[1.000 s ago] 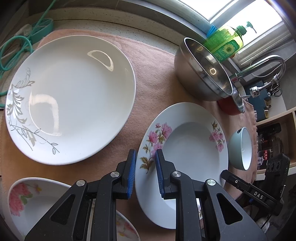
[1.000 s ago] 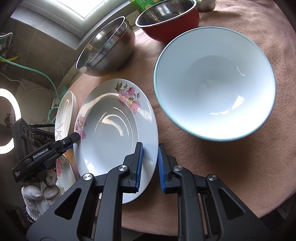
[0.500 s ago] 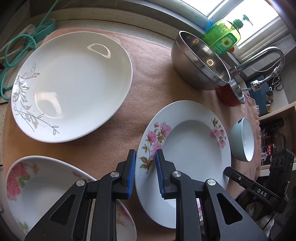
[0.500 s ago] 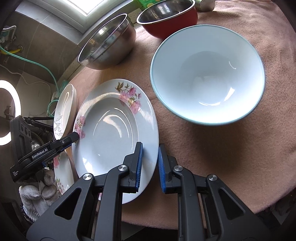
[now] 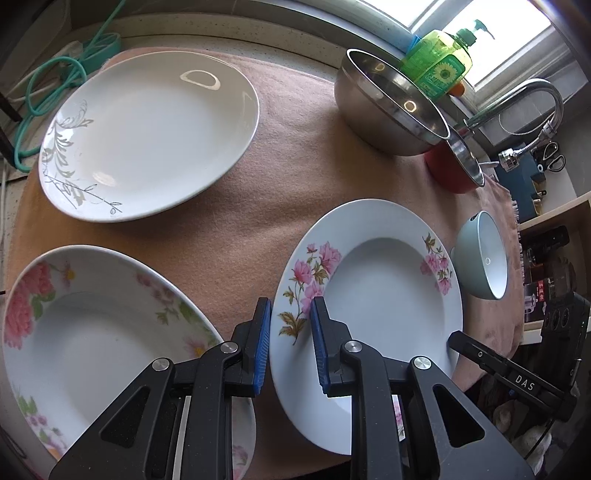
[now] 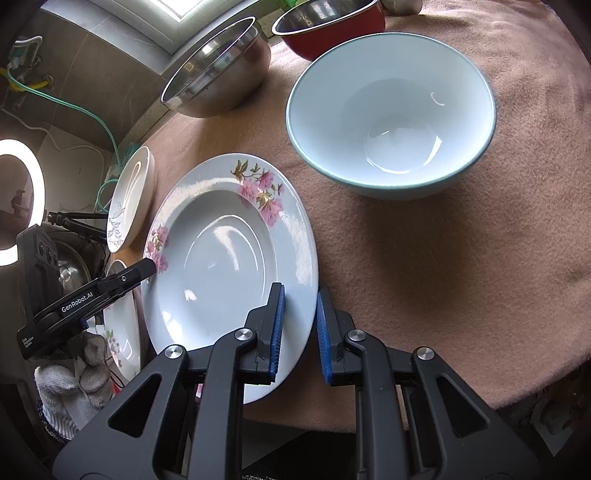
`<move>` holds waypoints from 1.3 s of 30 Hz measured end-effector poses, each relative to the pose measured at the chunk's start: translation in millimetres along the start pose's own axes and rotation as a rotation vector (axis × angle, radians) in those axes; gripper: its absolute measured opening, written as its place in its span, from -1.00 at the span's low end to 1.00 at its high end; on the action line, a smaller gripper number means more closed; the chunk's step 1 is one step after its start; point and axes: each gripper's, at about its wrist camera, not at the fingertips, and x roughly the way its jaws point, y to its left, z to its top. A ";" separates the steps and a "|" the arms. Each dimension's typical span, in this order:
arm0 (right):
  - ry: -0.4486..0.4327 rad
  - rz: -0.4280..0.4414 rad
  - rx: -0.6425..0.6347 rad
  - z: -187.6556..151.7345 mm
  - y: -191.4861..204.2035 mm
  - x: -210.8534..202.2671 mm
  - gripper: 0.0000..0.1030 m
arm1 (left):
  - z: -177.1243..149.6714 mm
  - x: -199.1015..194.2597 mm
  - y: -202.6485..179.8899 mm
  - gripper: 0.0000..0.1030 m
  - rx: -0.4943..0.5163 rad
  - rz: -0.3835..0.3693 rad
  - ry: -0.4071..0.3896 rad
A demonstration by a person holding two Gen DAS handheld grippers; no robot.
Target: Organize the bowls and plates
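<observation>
- Left wrist view: left hand-held gripper pinches the near-left rim of the white pink-flowered deep plate.
- Right hand-held gripper pinches the opposite rim.
- Plate sits over pink cloth on the counter, beside the pale-blue bowl.

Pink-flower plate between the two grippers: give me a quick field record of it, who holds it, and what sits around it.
held item: pink-flower plate, deep, empty
left gripper: shut on the plate's near-left rim
right gripper: shut on the opposite rim
surface: pink cloth
left of plate: grey-vine plate at the back, large floral plate nearer, each apart from it
right of plate: pale blue bowl, upright, empty
back row: steel bowl, red bowl
behind steel bowl: green soap bottle
</observation>
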 end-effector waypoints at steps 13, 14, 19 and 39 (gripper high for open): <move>0.016 0.000 -0.020 -7.3 -1.5 -3.9 -0.66 | -16.6 -1.6 -3.8 -0.60 -0.012 0.016 -0.008; 0.018 0.001 -0.020 -7.7 -1.2 -3.8 -0.66 | -17.2 -1.9 -4.2 -0.60 -0.013 0.018 -0.008; 0.025 0.000 -0.032 -8.6 0.0 -3.5 -0.66 | -18.0 -1.8 -4.7 -0.60 -0.014 0.022 -0.011; 0.021 -0.029 -0.051 -13.0 1.5 -8.7 -0.66 | -18.8 -12.1 -7.5 -0.60 -0.032 0.036 -0.053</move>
